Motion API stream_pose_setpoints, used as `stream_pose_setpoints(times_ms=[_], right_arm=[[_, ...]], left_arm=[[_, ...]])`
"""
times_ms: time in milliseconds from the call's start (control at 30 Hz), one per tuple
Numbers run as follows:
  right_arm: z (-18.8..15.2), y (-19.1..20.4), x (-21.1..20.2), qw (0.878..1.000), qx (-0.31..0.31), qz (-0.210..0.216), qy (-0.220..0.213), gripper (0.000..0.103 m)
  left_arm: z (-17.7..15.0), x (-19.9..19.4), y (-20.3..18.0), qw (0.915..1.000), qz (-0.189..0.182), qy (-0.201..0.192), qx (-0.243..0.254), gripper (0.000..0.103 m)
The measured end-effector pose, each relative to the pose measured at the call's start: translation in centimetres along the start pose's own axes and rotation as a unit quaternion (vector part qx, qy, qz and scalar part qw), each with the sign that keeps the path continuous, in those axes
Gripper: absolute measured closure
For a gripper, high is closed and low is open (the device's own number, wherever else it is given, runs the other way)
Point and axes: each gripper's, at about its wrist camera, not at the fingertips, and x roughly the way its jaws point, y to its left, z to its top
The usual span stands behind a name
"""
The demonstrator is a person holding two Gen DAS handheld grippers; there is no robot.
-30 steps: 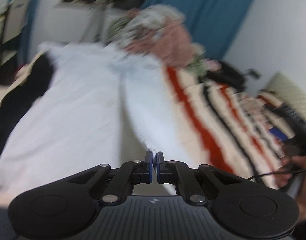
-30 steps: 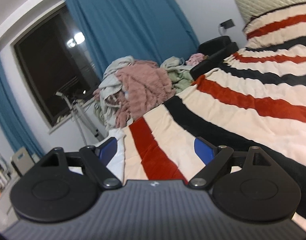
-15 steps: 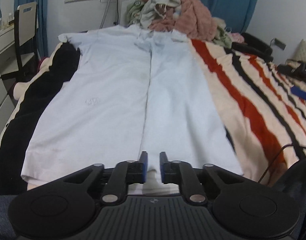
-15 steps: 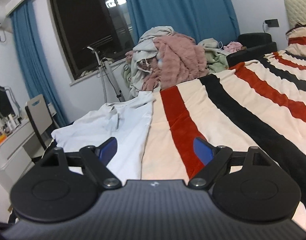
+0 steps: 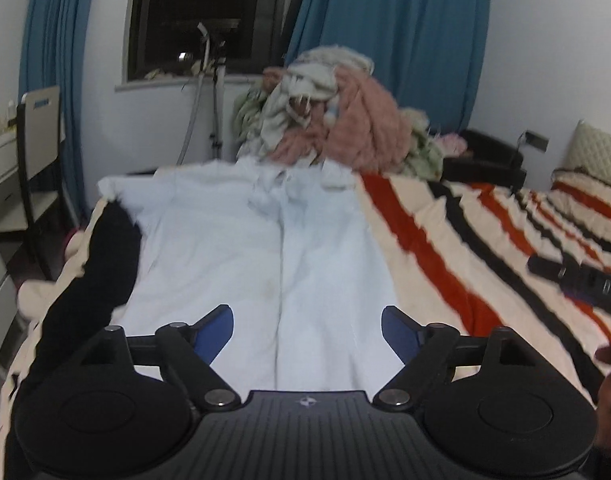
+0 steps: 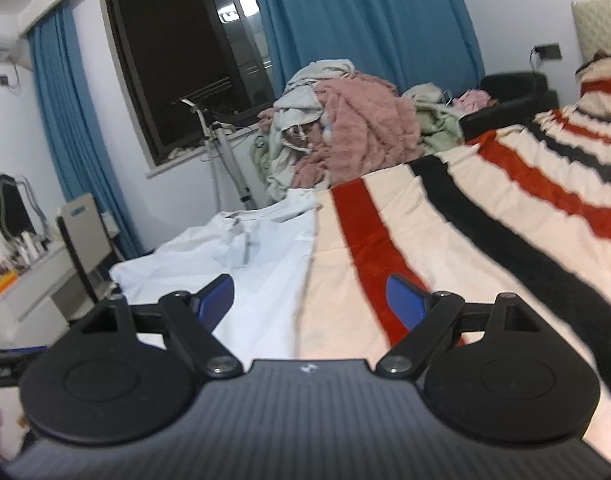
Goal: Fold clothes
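Both grippers gape wide and hold nothing: the left gripper (image 5: 307, 326) hangs above the near hem of the white shirt (image 5: 241, 248), which lies flat on the striped blanket (image 5: 445, 248); the right gripper (image 6: 311, 294) straddles the shirt's right edge, with a heap of clothes (image 6: 345, 132) beyond.
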Motion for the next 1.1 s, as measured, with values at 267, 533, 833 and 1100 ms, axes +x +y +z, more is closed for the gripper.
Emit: stream_pose_setpoints(times_ms=[267, 533, 833, 1100], right_arm=[[-1.4, 2.9, 0.3, 0.997, -0.072, 0.006, -0.014, 0.018], [-1.6, 4.1, 1.1, 0.997, -0.07, -0.009, -0.01, 0.018], [1.8, 10.2, 7.2, 0.991, -0.125, 0.054, 0.019, 0.018], [2.7, 23.5, 25.6, 0.951, -0.212, 0.183, 0.13, 0.02]], left_arm=[[-0.9, 0.6, 1.0, 0.9992, 0.001, -0.039, 0.003, 0.003], [-0.8, 0.0, 3.0, 0.9991, -0.002, -0.041, -0.006, 0.002], [-0.2, -1.3, 6.5, 0.998, 0.046, -0.044, 0.0, 0.002], [-0.2, -1.8, 12.9, 0.9907, 0.054, -0.064, -0.107, 0.002]])
